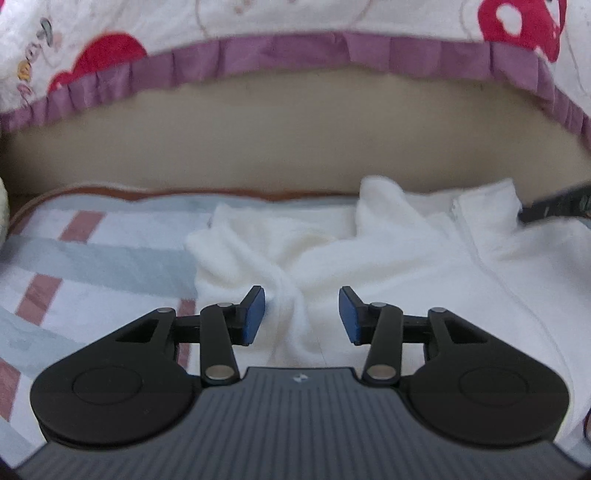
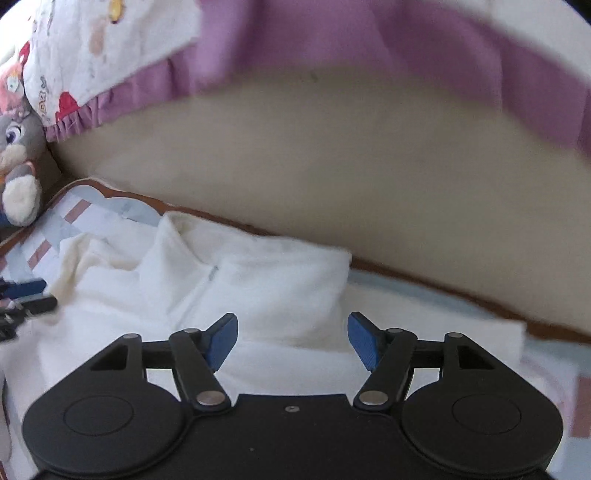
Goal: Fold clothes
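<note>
- A white fleece garment (image 1: 424, 258) lies rumpled across the checked bed cover (image 1: 74, 258), filling the centre and right of the left wrist frame.
- Bare cover stays open at left.
- A beige wall (image 1: 295, 140) closes the far side.
- A plush toy (image 2: 20, 162) blocks the upper-left corner in the right wrist frame.

Across the top of your left wrist view hangs a white printed cloth (image 1: 258, 18) with red shapes, edged by a pleated purple frill (image 1: 295, 51). Below it runs a plain beige panel (image 1: 295, 147). At lower left you see a striped mat (image 1: 74, 258) in pale blue, white and dusty pink, bound with a brown edge. In your right wrist view, a grey plush toy (image 2: 18, 155) sits at the left edge, just beside the frill's lower end, above the mat's corner.
</note>
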The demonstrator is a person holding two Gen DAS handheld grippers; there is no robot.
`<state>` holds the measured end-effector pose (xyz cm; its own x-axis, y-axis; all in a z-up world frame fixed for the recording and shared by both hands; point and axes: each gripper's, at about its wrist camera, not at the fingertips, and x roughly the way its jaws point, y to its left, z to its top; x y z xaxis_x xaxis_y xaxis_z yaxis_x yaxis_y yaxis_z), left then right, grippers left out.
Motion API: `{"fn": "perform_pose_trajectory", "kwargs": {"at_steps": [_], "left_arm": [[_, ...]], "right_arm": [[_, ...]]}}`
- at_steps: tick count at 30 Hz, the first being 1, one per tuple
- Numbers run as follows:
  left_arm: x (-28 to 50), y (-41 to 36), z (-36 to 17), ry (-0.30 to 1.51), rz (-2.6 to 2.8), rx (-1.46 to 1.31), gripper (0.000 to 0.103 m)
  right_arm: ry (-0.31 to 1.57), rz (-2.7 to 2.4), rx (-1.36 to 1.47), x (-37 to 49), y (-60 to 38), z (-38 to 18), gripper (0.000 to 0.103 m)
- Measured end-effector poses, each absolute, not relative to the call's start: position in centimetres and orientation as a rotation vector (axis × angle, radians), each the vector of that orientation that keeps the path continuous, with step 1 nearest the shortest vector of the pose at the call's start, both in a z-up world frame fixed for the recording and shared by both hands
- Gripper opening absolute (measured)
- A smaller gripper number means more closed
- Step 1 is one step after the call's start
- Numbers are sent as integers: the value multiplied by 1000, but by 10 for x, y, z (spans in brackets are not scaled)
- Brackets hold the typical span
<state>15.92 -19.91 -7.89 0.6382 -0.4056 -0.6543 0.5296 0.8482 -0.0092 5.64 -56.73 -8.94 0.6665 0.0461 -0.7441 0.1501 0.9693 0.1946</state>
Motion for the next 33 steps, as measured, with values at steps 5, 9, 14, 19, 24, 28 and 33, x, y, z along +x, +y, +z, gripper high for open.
{"fn": "perform_pose_trajectory", "kwargs": {"at_steps": [5, 9, 14, 19, 24, 28, 33], "left_arm": [[175, -192, -72, 676, -441, 152, 45], [212, -224, -89, 799, -461, 386, 61], [247, -252, -108, 896, -478, 534, 55], [244, -248, -84, 774, -390, 387, 6], [245, -244, -79, 680, -288, 328, 7], [243, -256, -101, 764, -188, 394, 28], [196, -267, -82, 666, -310, 466, 37]], "right_arm": [[791, 6, 348, 70, -581, -105, 71], [771, 52, 293, 87, -573, -113, 54], [599, -3, 114, 71, -550, -96, 12], [460, -59, 93, 56, -551, -72, 9], [431, -162, 182, 65, -566, -83, 18], [675, -193, 303, 85, -580, -114, 39], [753, -189, 382, 68, -605, -85, 59]]}}
